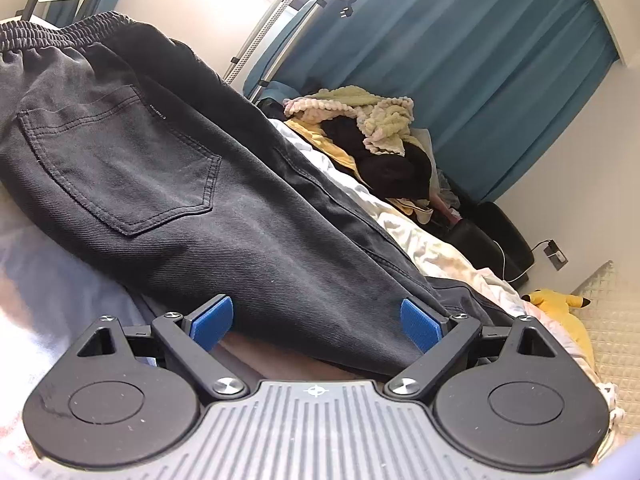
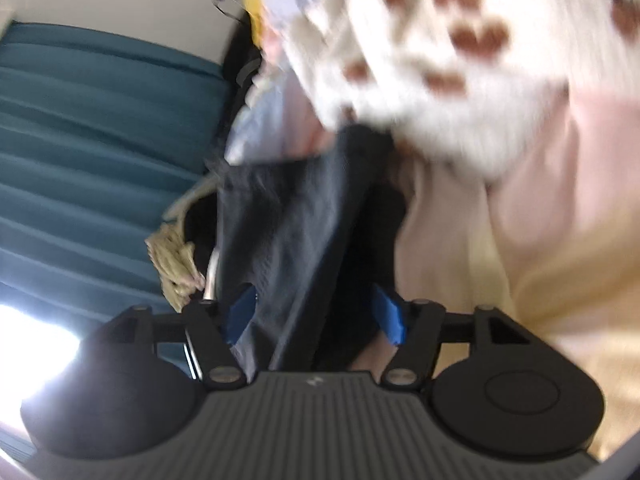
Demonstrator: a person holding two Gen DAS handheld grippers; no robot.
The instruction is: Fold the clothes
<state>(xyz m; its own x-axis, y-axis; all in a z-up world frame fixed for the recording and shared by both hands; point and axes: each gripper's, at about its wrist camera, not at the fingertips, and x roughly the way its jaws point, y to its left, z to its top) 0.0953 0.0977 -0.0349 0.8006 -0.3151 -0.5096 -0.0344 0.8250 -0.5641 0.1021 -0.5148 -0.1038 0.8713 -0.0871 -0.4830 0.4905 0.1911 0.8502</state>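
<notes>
Dark grey jeans (image 1: pixel 192 184) with an elastic waistband and a back pocket lie on the bed in the left wrist view. My left gripper (image 1: pixel 316 322) is open, its blue pads either side of the jeans' edge, with cloth lying between them. In the blurred right wrist view, my right gripper (image 2: pixel 316 312) is open with a fold of the dark jeans (image 2: pixel 304 216) hanging between its blue pads. Whether the pads touch the cloth there I cannot tell.
A pile of clothes with a knitted yellow-green blanket (image 1: pixel 372 120) lies further back on the bed. Teal curtains (image 1: pixel 460 60) hang behind. A yellow plush toy (image 1: pixel 556 300) lies at the right. A white fleece with brown hearts (image 2: pixel 440 40) and pale pink bedding (image 2: pixel 500 220) fill the right wrist view.
</notes>
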